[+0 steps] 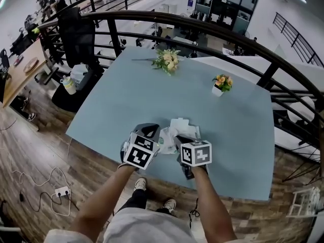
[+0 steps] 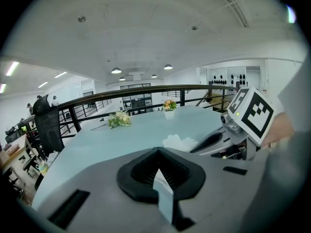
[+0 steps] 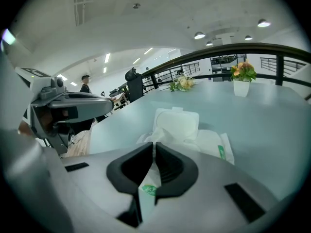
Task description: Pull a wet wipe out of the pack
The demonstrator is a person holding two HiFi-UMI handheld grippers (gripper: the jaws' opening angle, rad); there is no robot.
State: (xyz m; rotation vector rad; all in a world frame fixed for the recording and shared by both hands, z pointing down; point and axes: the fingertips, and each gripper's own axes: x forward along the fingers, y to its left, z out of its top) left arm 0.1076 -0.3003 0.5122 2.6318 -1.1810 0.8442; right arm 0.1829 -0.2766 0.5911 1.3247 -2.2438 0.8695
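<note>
on a pale blue table (image 1: 152, 95), the right gripper (image 3: 153, 147) is pressed together on the wet wipe (image 3: 156, 136) rising from the open pack (image 3: 214, 147), and the left gripper (image 2: 156, 154) pinches what seems the pack's edge; best to draw the wipe up slowly and straight, with the left pinning the pack down.

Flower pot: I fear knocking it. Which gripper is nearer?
Right. The right gripper sits below-left of the flower pot; the left gripper lies farther left.
</note>
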